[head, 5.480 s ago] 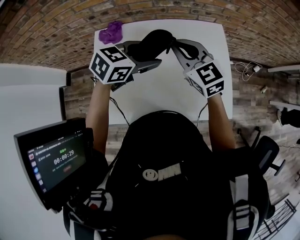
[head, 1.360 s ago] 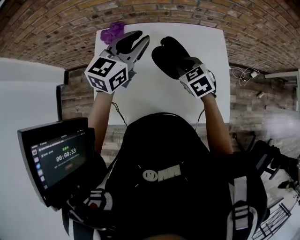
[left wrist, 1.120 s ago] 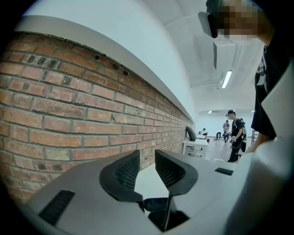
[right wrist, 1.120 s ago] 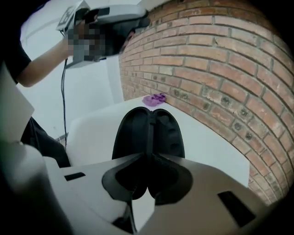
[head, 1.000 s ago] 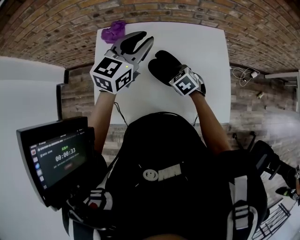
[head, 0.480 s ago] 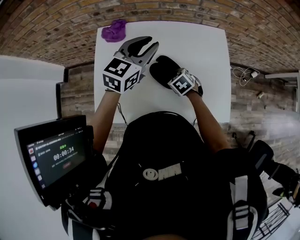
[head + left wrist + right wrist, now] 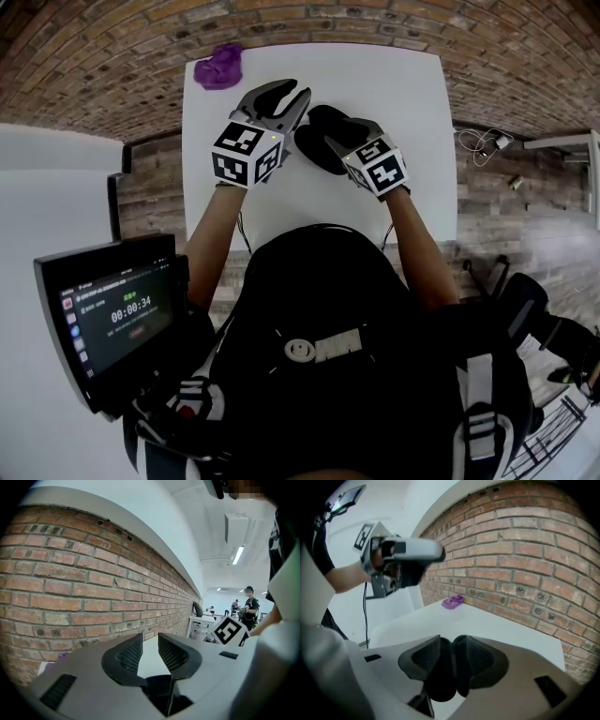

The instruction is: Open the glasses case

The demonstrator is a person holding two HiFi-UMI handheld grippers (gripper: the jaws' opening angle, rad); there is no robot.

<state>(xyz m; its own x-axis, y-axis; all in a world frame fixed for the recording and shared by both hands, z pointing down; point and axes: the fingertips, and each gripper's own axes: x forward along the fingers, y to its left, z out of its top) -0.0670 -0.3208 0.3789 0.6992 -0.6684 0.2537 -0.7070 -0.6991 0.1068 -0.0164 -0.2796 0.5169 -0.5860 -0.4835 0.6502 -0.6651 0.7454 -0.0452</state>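
The black glasses case (image 7: 317,148) lies on the white tabletop (image 7: 394,84), near its middle and toward the far edge. The right tongs (image 7: 336,139) have just been opening, and the case's dark edge fills the gap between their pads. Just left of the case, the left tongs (image 7: 291,92) hover apart and empty. A purple cloth (image 7: 218,67) sits at the far-left corner.
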